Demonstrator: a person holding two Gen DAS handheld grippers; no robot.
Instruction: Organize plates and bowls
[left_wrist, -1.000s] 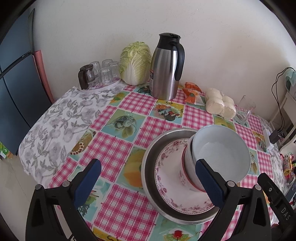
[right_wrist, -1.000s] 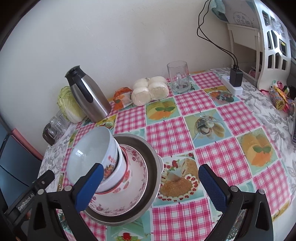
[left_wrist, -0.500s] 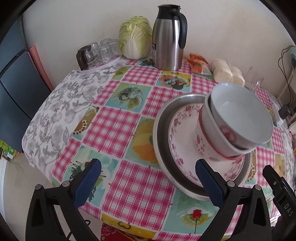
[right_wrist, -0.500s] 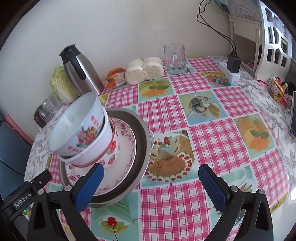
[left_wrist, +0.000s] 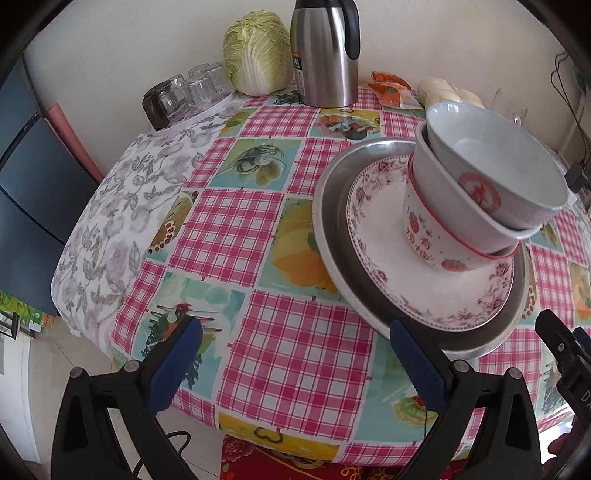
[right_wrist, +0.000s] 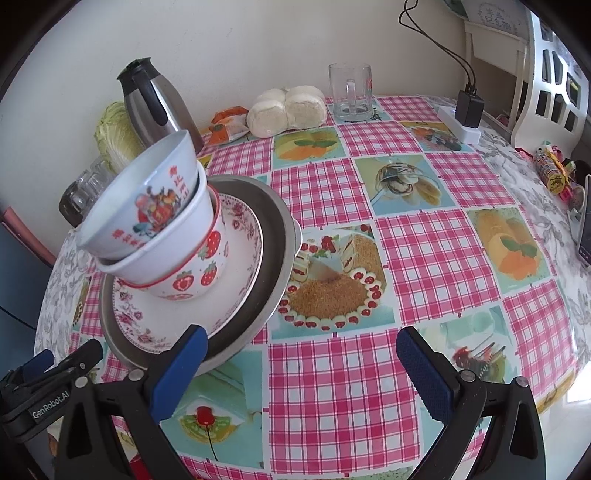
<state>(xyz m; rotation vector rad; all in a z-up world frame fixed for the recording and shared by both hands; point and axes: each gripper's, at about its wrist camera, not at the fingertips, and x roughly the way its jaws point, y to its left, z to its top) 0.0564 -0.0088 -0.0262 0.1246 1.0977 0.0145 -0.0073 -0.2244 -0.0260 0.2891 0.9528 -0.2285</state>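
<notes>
Stacking looks done: bowls nested on plate in metal pan on counter. Left gripper and right gripper fingers spread, empty. Next: lift pan by rim.

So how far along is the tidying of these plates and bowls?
Mostly done, it seems. Three bowls sit nested on a flowered plate, which rests in a metal pan on the table. The left gripper and right gripper are both open and hold nothing. No loose plates or bowls show elsewhere; perhaps only putting the stack away is left.
</notes>
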